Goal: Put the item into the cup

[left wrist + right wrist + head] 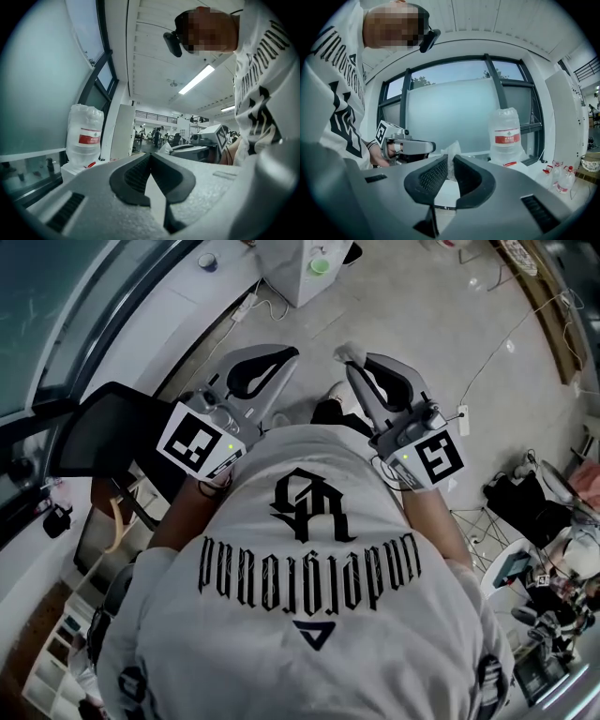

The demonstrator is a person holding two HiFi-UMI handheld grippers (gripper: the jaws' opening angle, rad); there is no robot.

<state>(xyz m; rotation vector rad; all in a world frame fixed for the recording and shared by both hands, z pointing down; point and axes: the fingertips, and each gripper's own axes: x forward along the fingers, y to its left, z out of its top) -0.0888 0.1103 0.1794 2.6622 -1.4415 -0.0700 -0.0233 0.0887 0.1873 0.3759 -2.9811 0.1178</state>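
Observation:
Both grippers are held up in front of the person's chest. My right gripper point(450, 161) is shut on a crumpled white wrapper point(451, 151) that sticks up out of the jaw tips. In the head view the right gripper point(354, 360) shows the wrapper point(345, 352) as a pale tuft at its tip. My left gripper point(150, 155) is shut with its pads touching and nothing between them; it appears in the head view as the left gripper point(286, 354), beside the right one. A small green cup point(320, 265) stands on a white box far ahead.
A large water bottle point(505, 136) stands on a white stand by the window, also seen as the water bottle point(85, 136). Small bottles point(562, 178) and a bowl point(590, 163) lie at the right. A black chair point(103, 432) is at my left, and cables point(525, 329) cross the floor.

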